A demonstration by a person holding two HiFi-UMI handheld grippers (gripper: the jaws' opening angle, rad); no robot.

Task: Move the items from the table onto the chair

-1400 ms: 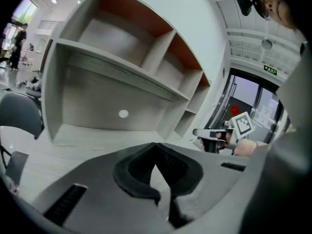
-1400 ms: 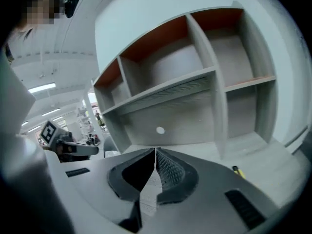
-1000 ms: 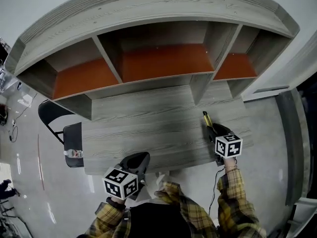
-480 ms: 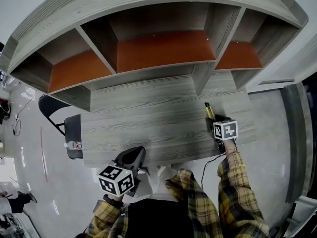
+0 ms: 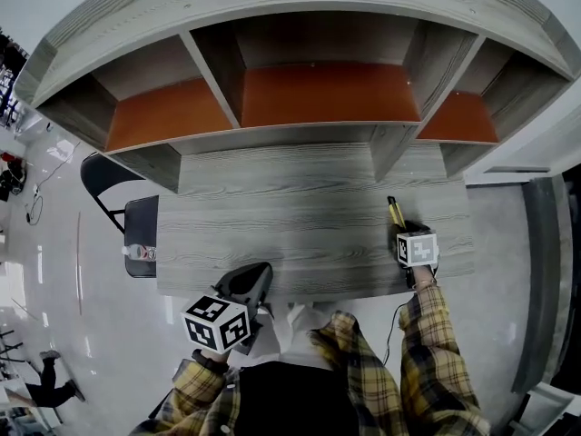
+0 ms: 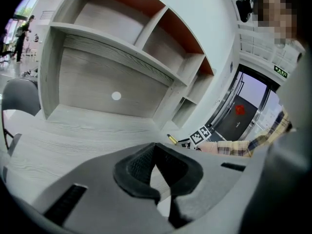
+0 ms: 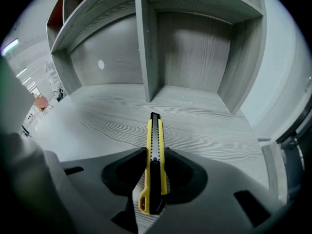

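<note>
Overhead and low views, shared table [image 5: 300, 234]

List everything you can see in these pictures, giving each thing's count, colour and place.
desk: one, grey wood, centre.
shelf unit: one, grey with orange back panels, on the desk's far side.
knife: one, yellow and black, on the desk's right part, between the right gripper's fingers.
chair: one, black, at the desk's left end.
bottle: one, pale with a label, on the chair's seat.
sleeves: two, yellow plaid, bottom edge.
left gripper: one, grey, near desk edge, fingers shut, empty.
right gripper: one, grey, fingers have just been closing, now pressing the knife.
</note>
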